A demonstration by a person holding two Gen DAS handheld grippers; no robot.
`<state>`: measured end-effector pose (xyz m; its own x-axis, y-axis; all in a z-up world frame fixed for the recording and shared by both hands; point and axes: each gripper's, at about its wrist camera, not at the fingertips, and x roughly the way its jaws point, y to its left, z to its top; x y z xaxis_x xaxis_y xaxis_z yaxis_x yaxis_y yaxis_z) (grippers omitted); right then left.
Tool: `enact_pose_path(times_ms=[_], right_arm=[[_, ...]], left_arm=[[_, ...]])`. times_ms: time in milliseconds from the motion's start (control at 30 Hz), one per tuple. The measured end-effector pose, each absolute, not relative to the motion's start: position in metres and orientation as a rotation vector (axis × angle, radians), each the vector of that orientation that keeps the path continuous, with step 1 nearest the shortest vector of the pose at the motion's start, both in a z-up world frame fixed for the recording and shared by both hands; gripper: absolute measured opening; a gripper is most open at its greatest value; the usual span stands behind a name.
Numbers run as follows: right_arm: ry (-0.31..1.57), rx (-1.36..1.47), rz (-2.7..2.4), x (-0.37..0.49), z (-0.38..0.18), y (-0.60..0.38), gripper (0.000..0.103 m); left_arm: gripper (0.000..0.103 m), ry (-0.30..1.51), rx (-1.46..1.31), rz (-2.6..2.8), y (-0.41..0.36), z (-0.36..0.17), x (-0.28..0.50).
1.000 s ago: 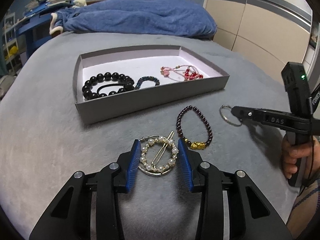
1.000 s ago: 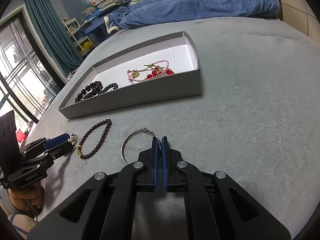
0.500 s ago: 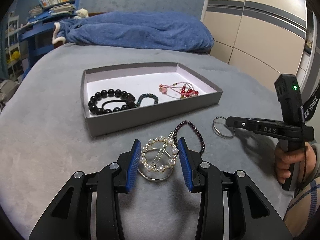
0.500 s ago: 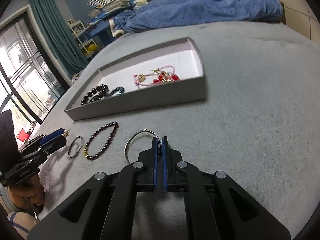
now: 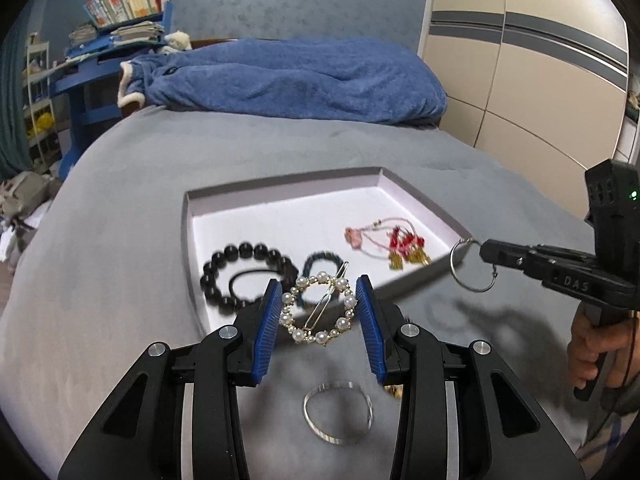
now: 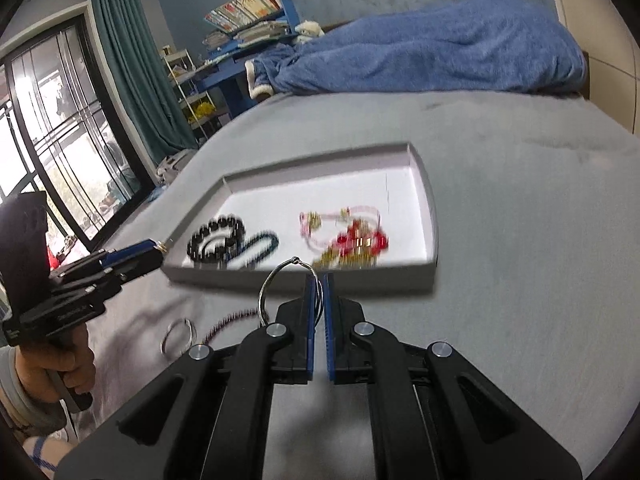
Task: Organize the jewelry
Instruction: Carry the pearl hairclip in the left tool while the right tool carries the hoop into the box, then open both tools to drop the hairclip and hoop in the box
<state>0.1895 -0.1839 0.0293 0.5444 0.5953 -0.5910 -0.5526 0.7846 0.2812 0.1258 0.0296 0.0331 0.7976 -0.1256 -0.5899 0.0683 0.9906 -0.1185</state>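
Note:
My left gripper [image 5: 318, 283] is shut on a round pearl hair clip [image 5: 316, 338], held in the air just before the near wall of the grey tray [image 5: 187, 236]. My right gripper [image 6: 318, 277] is shut on a thin silver wire ring [image 6: 266, 288], also lifted, near the tray's front edge; the left wrist view shows this wire ring [image 5: 472, 266] at the tray's right corner. In the tray lie a black bead bracelet [image 5: 240, 276], a teal bracelet [image 5: 320, 258] and a pink and red bracelet [image 5: 384, 240]. A silver bangle [image 5: 338, 412] and a dark red bead bracelet [image 6: 228, 322] lie on the bed.
The grey bedspread [image 6: 520, 240] stretches wide to the right of the tray. A blue blanket [image 5: 288, 80] is heaped at the bed's far end. A person's hand [image 5: 592, 344] grips the right tool. Wardrobe doors [image 5: 540, 60] stand at the right.
Both grippers have risen off the bed with their pieces and come closer to the tray. The silver bangle that lay under the pearl clip stays on the bedspread.

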Motion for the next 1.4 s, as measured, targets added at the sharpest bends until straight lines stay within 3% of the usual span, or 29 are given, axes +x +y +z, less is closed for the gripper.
enact_pose_path(times_ms=[400,1267,1400], right_arm=[[0.7,0.06,0.681,0.237,0.048,-0.16,0.004],[0.835,0.019,0.637,0.267,-0.005,-0.15,0.005],[0.828,0.017,0.64,0.263,-0.006,-0.153,0.006]], left_arm=[[0.04,0.664,-0.092,-0.064,0.035,0.036,0.174],[0.04,0.782,-0.066,-0.053,0.029,-0.001,0.212],[0.064,0.758,-0.075,-0.041,0.031,0.002,0.208]])
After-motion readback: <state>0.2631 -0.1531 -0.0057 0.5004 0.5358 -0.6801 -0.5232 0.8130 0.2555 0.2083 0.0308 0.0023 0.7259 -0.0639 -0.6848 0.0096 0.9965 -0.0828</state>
